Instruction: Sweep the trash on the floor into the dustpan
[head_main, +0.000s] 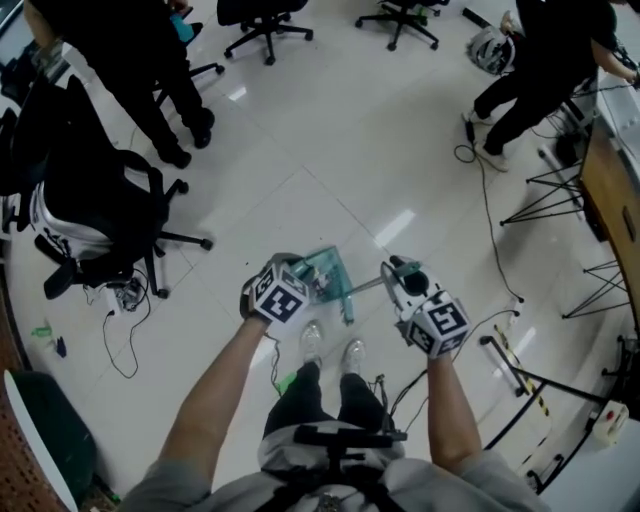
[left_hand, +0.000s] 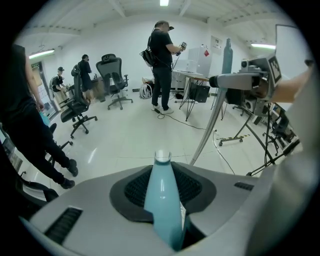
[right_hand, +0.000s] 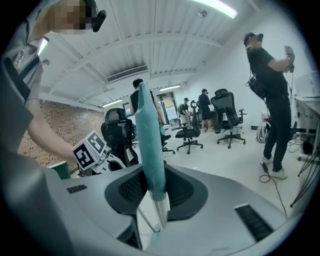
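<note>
Your left gripper (head_main: 288, 280) is clamped on the dustpan's pale-blue handle (left_hand: 162, 200), so the dustpan (head_main: 328, 272) sits just ahead of your shoes (head_main: 312, 340) — the right gripper (head_main: 398, 278) pinches the broom's teal grip (right_hand: 149, 150) (shaft angled toward the pan), probably ready to brush in.

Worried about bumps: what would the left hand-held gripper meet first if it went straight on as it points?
Probably the glossy white tiled floor, beyond the light-blue plastic handle the left hand-held gripper grips; the silver metal pole passes to the right.
</note>
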